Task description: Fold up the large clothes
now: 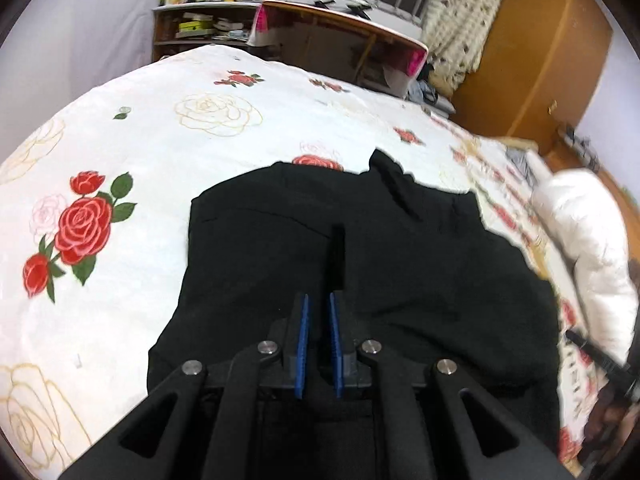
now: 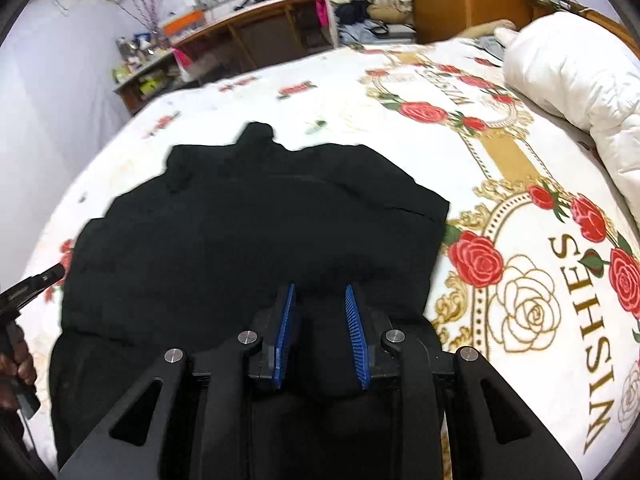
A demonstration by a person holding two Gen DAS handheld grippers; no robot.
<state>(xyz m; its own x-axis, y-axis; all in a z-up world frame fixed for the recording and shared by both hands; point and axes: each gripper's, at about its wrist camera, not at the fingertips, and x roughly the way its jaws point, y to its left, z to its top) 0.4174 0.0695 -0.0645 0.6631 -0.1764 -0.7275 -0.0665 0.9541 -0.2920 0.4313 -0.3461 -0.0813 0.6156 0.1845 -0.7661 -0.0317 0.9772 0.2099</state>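
Note:
A large black garment (image 1: 400,248) lies spread on the rose-printed bedsheet (image 1: 200,152), its near edge gathered up toward me. My left gripper (image 1: 319,300) is shut on that near edge, blue pads almost touching, with black cloth between them. In the right wrist view the same garment (image 2: 240,220) fills the middle. My right gripper (image 2: 320,290) is shut on a thick fold of it that bulges between the pads. The left gripper's tip (image 2: 36,280) and a hand (image 2: 16,364) show at that view's left edge.
A white duvet (image 2: 572,76) is piled at the bed's far right. Beyond the bed stand a wooden desk (image 1: 340,28), a cluttered shelf (image 1: 200,28) and an orange wardrobe (image 1: 540,52). Bare sheet (image 2: 520,240) lies to the right of the garment.

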